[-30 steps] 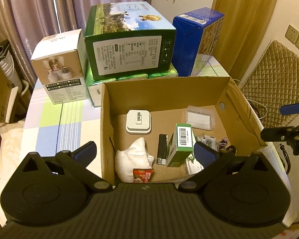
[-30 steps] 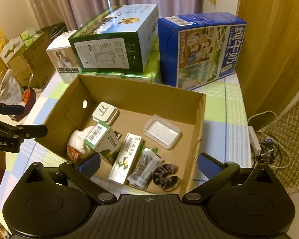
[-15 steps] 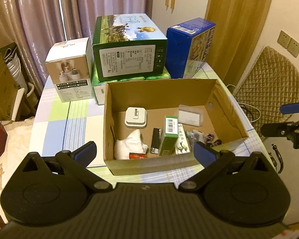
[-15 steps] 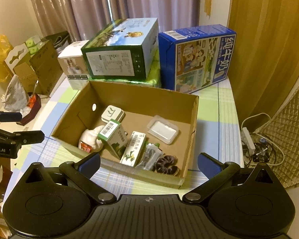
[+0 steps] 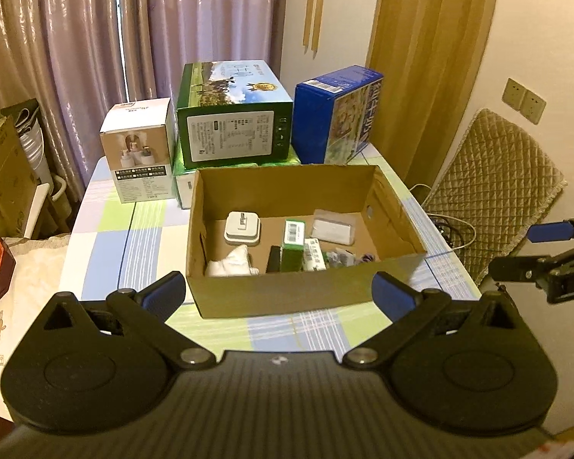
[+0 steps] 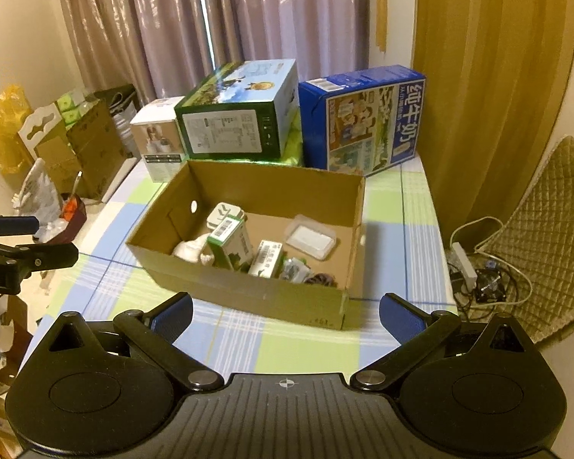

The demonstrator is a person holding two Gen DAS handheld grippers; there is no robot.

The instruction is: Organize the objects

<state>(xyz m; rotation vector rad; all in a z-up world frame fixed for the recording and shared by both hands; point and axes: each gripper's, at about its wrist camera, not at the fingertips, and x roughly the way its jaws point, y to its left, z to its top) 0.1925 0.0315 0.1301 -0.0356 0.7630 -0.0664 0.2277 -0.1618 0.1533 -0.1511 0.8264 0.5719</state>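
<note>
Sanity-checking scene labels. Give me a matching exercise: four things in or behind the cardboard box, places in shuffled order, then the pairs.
Things:
1. white cloth
2. clear plastic case
3. blue carton
4. small white box

Places:
A. on the table behind the cardboard box, far right
B. inside, near left corner
C. on the table behind, far left
D. inside, by the far right corner

Pairs: 1-B, 2-D, 3-A, 4-C

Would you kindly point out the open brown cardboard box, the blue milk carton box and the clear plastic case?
Open brown cardboard box [image 5: 287,294], left wrist view, near wall.
Blue milk carton box [image 6: 371,122], right wrist view, printed side.
Clear plastic case [image 6: 310,238], right wrist view, lid.
</note>
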